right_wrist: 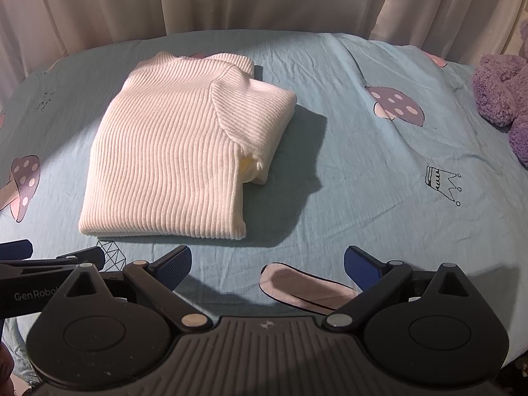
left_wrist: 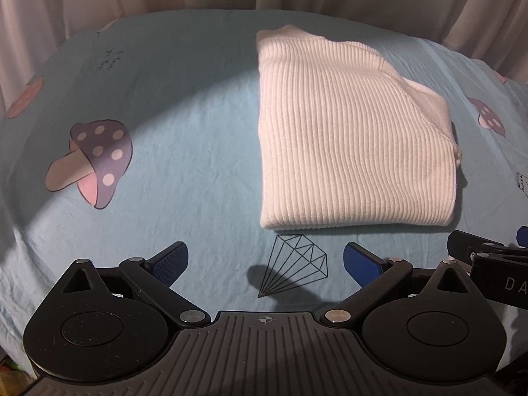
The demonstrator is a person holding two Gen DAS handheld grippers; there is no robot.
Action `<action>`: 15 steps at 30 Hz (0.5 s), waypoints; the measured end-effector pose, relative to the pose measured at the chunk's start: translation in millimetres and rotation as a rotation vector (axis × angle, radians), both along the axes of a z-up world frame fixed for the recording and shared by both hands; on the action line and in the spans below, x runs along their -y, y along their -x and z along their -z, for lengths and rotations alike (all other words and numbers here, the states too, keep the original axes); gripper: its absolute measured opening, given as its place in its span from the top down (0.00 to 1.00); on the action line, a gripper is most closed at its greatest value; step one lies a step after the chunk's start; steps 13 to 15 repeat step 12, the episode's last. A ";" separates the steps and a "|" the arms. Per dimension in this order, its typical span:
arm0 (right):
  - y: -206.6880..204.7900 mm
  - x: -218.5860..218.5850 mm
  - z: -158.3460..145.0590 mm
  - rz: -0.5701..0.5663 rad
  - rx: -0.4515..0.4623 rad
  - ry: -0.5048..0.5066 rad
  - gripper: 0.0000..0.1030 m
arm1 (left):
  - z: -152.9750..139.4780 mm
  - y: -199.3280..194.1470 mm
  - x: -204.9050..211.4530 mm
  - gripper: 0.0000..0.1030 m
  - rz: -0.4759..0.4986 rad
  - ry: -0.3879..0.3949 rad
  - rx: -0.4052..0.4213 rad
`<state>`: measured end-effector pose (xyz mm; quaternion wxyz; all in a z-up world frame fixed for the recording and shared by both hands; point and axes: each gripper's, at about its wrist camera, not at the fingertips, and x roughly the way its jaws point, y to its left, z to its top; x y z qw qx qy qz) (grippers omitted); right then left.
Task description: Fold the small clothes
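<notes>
Underneath: bed sheet (left_wrist: 198, 151), pale blue, printed with mushrooms, a diamond and a crown; cream curtains (right_wrist: 264, 0) behind. White ribbed sweater (left_wrist: 346, 138), folded, flat on the sheet, long axis running away from the claws, folded sleeve on its right. Purple plush toy (right_wrist: 501, 99) right of sweater, cut off by frame. Left claw (left_wrist: 265, 262) and right claw (right_wrist: 268, 265) near its front hem, both spread wide, holding nothing

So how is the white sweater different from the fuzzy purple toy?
The white sweater is ribbed knit, while the purple toy is shaggy and fluffy. The sweater lies folded flat mid-sheet; the toy sits lumpy at the right edge, partly out of view. Both rest on the blue sheet, and no gripper touches either.
</notes>
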<state>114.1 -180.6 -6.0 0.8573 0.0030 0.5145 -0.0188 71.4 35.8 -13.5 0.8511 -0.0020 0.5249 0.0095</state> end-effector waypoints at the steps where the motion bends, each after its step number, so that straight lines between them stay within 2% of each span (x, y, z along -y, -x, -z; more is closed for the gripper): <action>1: -0.6 -0.2 0.2 0.000 0.000 0.000 0.04 | -0.4 0.9 0.8 0.00 0.004 -0.003 0.010; 4: -1.8 1.2 0.1 0.001 -0.001 -0.002 0.04 | -2.4 3.0 3.7 0.00 0.014 -0.017 0.035; 15: -2.6 4.1 -0.4 0.004 0.005 -0.002 0.04 | -2.5 2.4 8.7 0.00 0.035 -0.019 0.017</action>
